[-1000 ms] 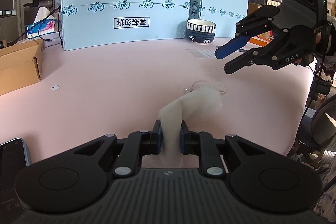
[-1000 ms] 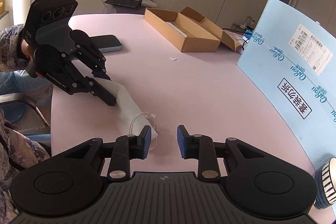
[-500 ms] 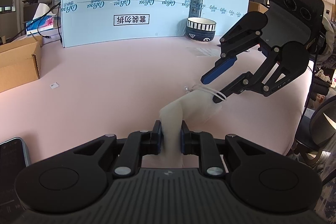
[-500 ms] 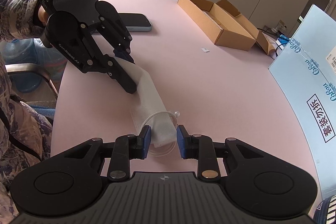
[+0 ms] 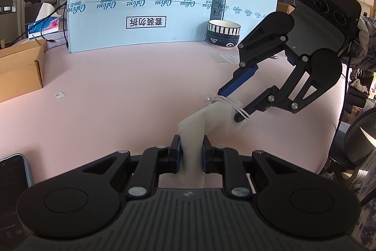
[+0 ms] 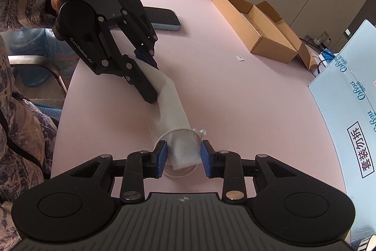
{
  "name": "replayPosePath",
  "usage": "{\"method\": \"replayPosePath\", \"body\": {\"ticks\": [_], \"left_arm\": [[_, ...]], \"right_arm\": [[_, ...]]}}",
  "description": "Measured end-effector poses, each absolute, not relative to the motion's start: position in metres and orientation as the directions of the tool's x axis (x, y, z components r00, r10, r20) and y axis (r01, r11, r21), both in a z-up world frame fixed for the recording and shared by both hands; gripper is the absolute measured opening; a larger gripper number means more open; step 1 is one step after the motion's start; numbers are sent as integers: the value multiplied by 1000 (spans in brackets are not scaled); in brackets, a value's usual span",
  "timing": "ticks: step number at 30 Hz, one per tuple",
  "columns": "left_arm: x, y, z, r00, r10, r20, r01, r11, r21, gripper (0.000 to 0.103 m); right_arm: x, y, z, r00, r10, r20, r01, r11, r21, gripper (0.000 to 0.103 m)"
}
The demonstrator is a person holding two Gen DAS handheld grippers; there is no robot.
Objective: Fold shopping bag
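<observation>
The white shopping bag (image 5: 211, 121) lies as a narrow folded strip on the pink table, with a thin cord handle and clear beads at its far end. My left gripper (image 5: 190, 153) is shut on one end of the strip, lifting it slightly. In the right wrist view the bag (image 6: 172, 107) runs from the left gripper (image 6: 150, 84) down to my right gripper (image 6: 184, 158). The right gripper is open, its blue pads on either side of the bag's handle end, with the cord (image 6: 178, 131) looped across it. Seen from the left, the right gripper (image 5: 231, 106) straddles that end.
A curved blue foam board (image 5: 141, 13) walls the table's far side, with a striped bowl (image 5: 223, 35) beside it. An open cardboard box (image 6: 256, 26) and a phone (image 6: 162, 19) lie on the table. A chair (image 6: 35, 62) stands at the table's edge.
My right gripper came down and forward from above the table until its open fingers flank the bag's handle end. The left gripper kept its hold on the other end.
</observation>
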State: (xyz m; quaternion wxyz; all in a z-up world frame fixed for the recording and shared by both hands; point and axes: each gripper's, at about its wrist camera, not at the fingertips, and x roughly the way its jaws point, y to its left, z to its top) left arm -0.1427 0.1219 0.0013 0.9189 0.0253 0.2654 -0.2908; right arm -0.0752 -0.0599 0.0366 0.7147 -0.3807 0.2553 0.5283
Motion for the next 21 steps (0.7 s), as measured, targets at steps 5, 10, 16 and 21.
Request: {"method": "replayPosePath", "body": {"ticks": [5, 10, 16, 21], "left_arm": [[-142, 123, 1, 687, -525, -502, 549, 828, -115, 15], [-142, 123, 1, 684, -528, -503, 552, 826, -117, 15], [-142, 122, 3, 680, -525, -511, 556, 824, -106, 15], [-141, 120, 7, 679, -515, -523, 553, 827, -97, 16]], "right_arm": [[-72, -59, 36, 295, 562, -773, -955, 146, -258, 28], [-64, -61, 34, 256, 576, -777, -967, 160, -200, 28], [-57, -64, 32, 230, 592, -773, -971, 189, -144, 30], [-60, -66, 29, 249, 601, -759, -963, 238, -127, 29]]}}
